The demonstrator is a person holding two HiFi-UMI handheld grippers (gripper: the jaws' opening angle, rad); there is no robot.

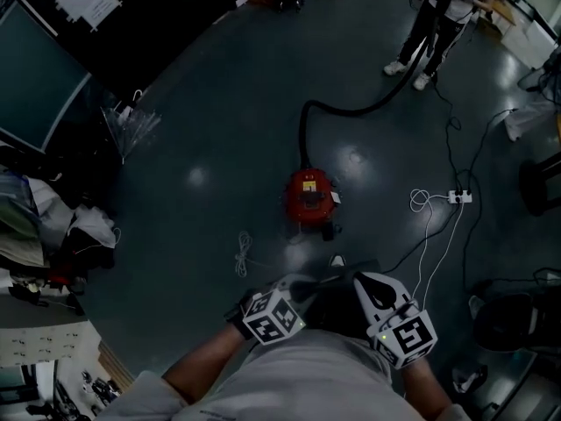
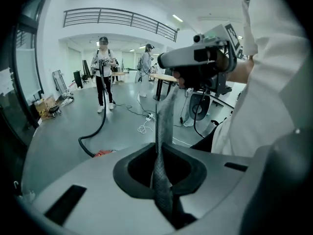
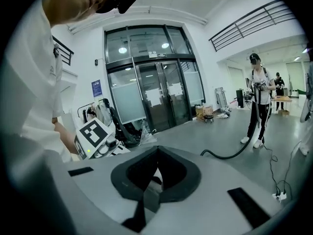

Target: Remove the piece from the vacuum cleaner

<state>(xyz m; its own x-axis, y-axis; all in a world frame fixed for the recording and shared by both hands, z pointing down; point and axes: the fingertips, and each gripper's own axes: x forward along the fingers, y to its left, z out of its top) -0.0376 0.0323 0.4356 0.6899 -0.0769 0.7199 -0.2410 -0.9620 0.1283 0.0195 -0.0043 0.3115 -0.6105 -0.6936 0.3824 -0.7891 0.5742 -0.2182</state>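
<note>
A red vacuum cleaner stands on the dark floor ahead of me; only its red top shows in the left gripper view. Its black hose curves away to a second person, who holds the far end, and it also shows as the hose in the right gripper view. My left gripper and right gripper are held close to my body, well short of the cleaner. The left gripper has its fingers pressed together on nothing. The right gripper also looks shut and empty.
A white power strip with cables lies on the floor to the right of the cleaner, and a white cord loop to its left. A folded umbrella and clutter line the left side. Chairs stand at the right. Glass doors are behind.
</note>
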